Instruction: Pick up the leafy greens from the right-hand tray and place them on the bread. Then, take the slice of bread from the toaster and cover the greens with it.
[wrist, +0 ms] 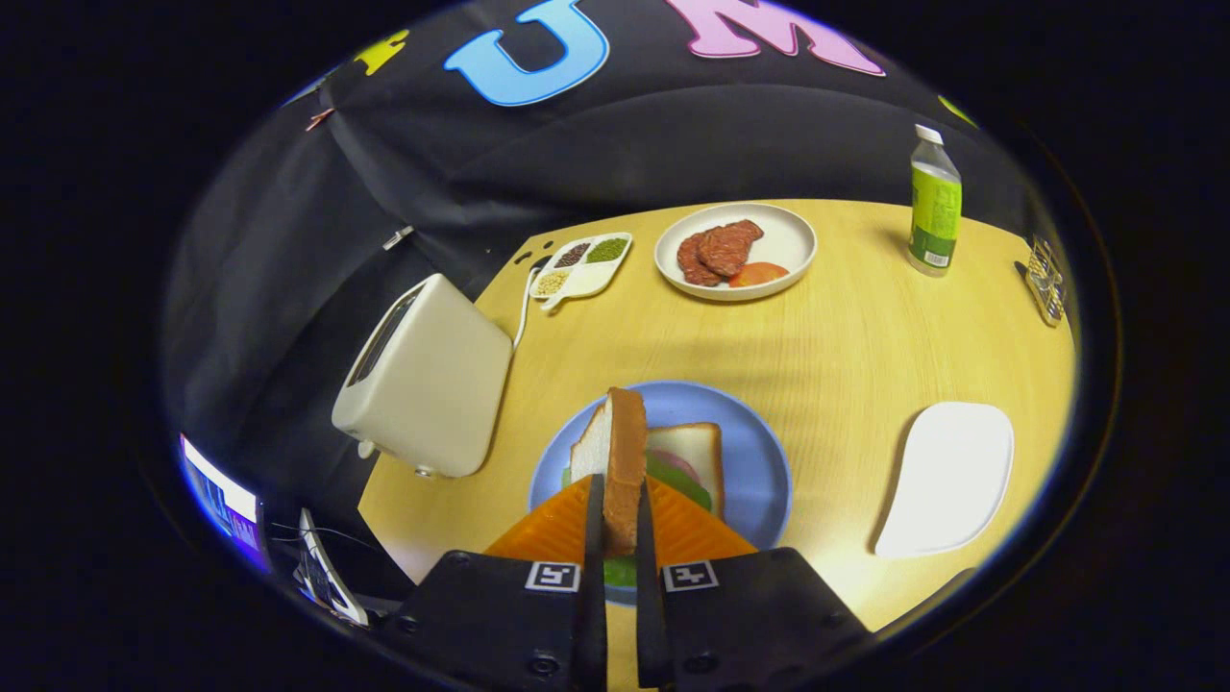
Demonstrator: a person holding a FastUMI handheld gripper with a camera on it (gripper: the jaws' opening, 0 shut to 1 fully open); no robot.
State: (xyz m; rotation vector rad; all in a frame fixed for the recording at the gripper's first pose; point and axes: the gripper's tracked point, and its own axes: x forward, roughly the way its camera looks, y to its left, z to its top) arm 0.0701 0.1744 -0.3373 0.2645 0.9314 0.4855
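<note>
My gripper (615, 527) is shut on a slice of bread (615, 452), held upright on edge between the two fingers. Right below and just beyond it lies the blue plate (759, 452), with a flat slice of bread (692, 447) on it and leafy greens (684, 481) lying on that slice. A cream toaster (428, 380) stands off the plate's left side, its slot facing away so I cannot see inside. To the right of the plate sits a white tray (951, 481) with nothing on it.
Beyond the blue plate, a white plate (788, 240) holds meat slices and a tomato slice. A small divided dish (581, 266) of grains sits near the toaster's cord. A green-labelled bottle (934, 204) and a small clear holder (1045, 281) stand far right on the wooden table (846, 356).
</note>
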